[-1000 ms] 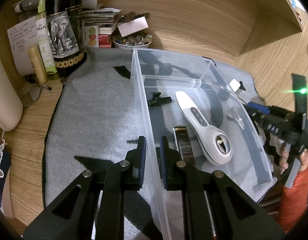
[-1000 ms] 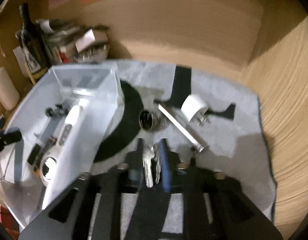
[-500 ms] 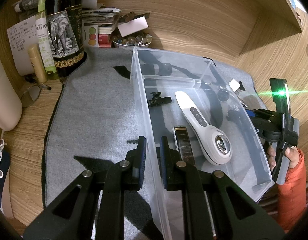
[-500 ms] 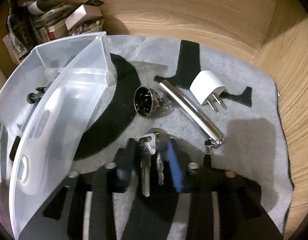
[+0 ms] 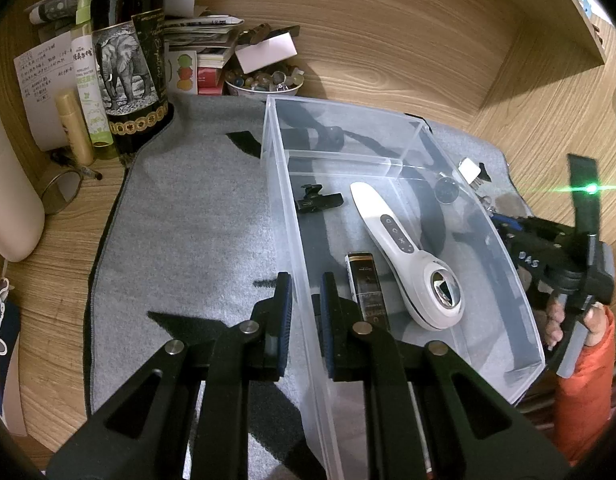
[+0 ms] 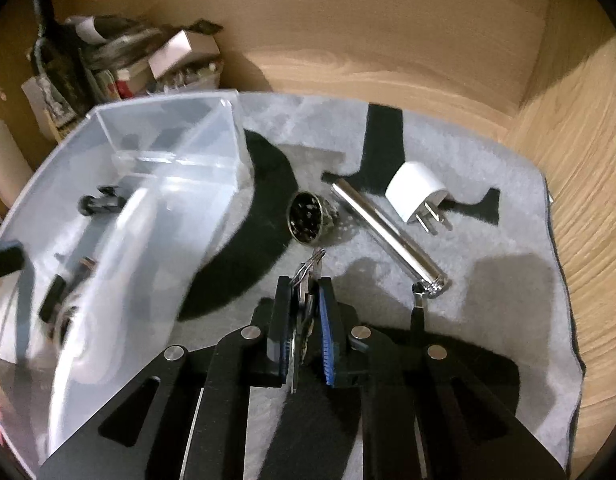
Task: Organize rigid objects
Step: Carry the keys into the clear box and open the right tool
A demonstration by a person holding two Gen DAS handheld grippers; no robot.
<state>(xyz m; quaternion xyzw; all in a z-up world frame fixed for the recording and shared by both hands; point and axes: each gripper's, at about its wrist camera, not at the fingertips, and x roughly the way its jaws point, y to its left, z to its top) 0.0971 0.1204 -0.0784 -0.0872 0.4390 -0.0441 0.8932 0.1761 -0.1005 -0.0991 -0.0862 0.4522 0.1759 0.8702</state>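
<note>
My left gripper (image 5: 306, 300) is shut on the left wall of a clear plastic bin (image 5: 388, 138). Inside the bin lie a white handheld device (image 5: 404, 256), a black-and-gold bar (image 5: 364, 284) and a small black clip (image 5: 318, 202). My right gripper (image 6: 304, 286) is to the right of the bin (image 6: 168, 102), its jaws closing on a bunch of keys (image 6: 308, 270) pinched between the pads. Ahead of it on the grey mat (image 6: 488, 300) lie a round dark metal piece (image 6: 306, 218), a silver tube (image 6: 388, 236) and a white plug charger (image 6: 418, 196).
A dark bottle with an elephant label (image 5: 128, 60), a spray bottle (image 5: 86, 80), a bowl of stones (image 5: 264, 82) and stacked papers crowd the back left corner. Wooden walls close in behind and on the right. A hand in an orange sleeve (image 5: 584, 360) holds the right gripper.
The right gripper's jaws have closed in on the keys, which now stick out between the pads above the mat. The left gripper has kept its hold on the bin wall.
</note>
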